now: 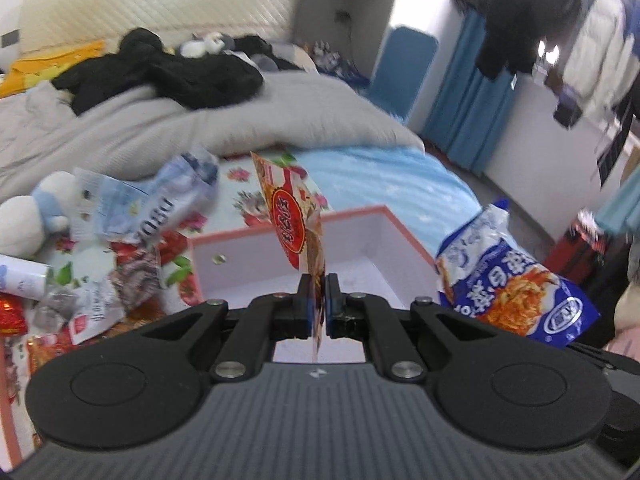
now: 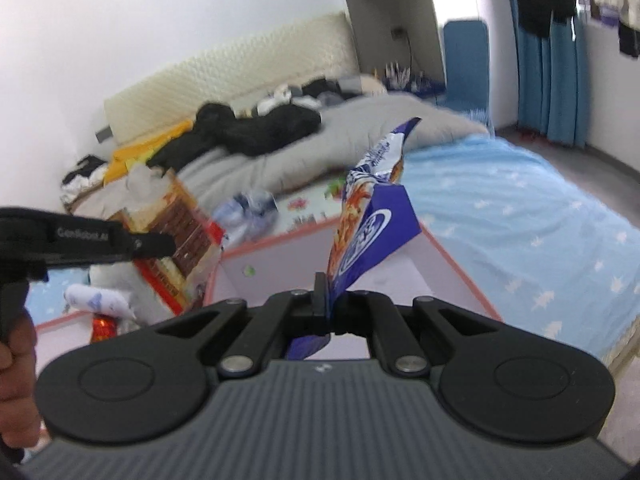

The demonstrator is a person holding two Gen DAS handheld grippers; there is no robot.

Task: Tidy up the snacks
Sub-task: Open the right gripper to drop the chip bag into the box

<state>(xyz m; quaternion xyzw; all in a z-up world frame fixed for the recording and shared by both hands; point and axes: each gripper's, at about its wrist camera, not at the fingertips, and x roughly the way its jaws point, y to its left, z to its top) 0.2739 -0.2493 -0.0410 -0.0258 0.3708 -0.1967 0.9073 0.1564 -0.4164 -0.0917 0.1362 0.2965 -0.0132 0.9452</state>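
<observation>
Red-and-orange snack packet [image 1: 294, 216] pinched upright in my left tongs [image 1: 318, 292] and blue-and-white bag [image 2: 360, 232] clamped in my right tongs [image 2: 326, 300], both above the near edge of the pink-rimmed box [image 1: 352, 213] on the bed [image 1: 400, 184].

box [image 1: 280, 240] on bed [image 1: 400, 176] | loose snack packets [image 1: 132, 248] left of box | duvet [image 1: 200, 120] behind

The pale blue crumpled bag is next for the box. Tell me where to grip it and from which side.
Grip the blue bag at its upturned crumpled end, coming from above on the box side. That end sticks up clear of the wrappers beneath, and its thin folds suit a pinch. Both grippers are full, so free one first.
</observation>
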